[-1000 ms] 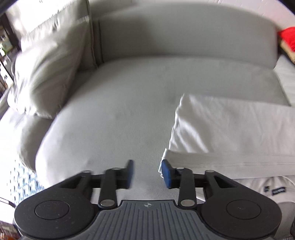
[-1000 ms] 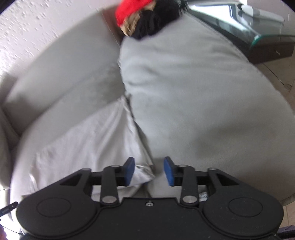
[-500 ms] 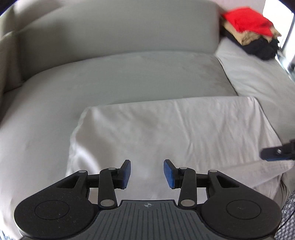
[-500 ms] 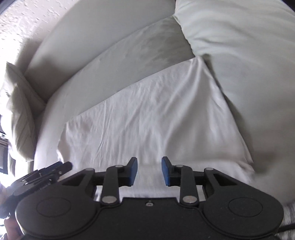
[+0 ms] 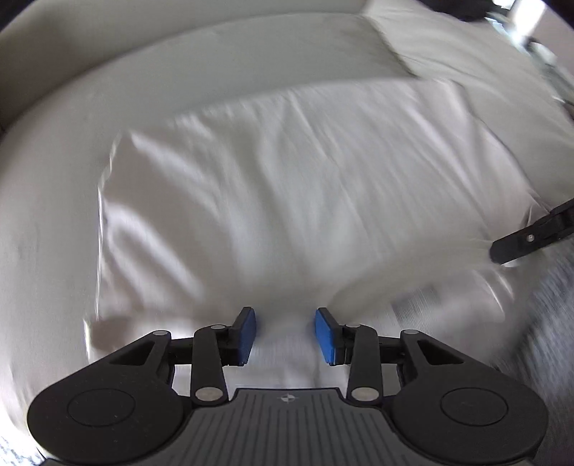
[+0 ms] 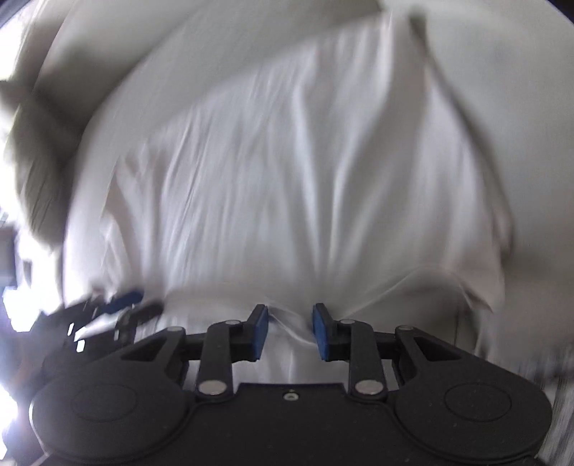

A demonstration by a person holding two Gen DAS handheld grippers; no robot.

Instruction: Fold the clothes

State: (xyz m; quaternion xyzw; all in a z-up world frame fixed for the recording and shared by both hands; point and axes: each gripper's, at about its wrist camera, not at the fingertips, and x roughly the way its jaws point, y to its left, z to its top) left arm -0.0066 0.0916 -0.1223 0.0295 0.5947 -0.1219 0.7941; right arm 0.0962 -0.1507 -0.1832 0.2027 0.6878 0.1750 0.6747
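Note:
A white garment (image 5: 287, 186) lies spread flat on the grey sofa seat (image 5: 161, 79), with its near hem toward me. My left gripper (image 5: 286, 335) points down at that hem; its jaws are closing, the cloth lies between the blue pads and a gap shows on each side. My right gripper (image 6: 290, 331) hangs over the same hem of the garment (image 6: 287, 179) further right; its jaws are closing around a small pucker of cloth without pressing it. One right finger (image 5: 527, 242) shows at the right edge of the left wrist view.
The sofa backrest (image 5: 107, 32) runs along the far side. A second seat cushion (image 5: 466, 57) adjoins on the right, with dark clothes (image 5: 462, 9) at its far end. A grey pillow (image 6: 32, 161) lies left of the garment. Both views are motion-blurred.
Both grippers swung from the sofa's ends to over the garment, tipped downward and sank to its near hem. Both jaws narrowed slightly, and cloth now lies between each pair of pads.

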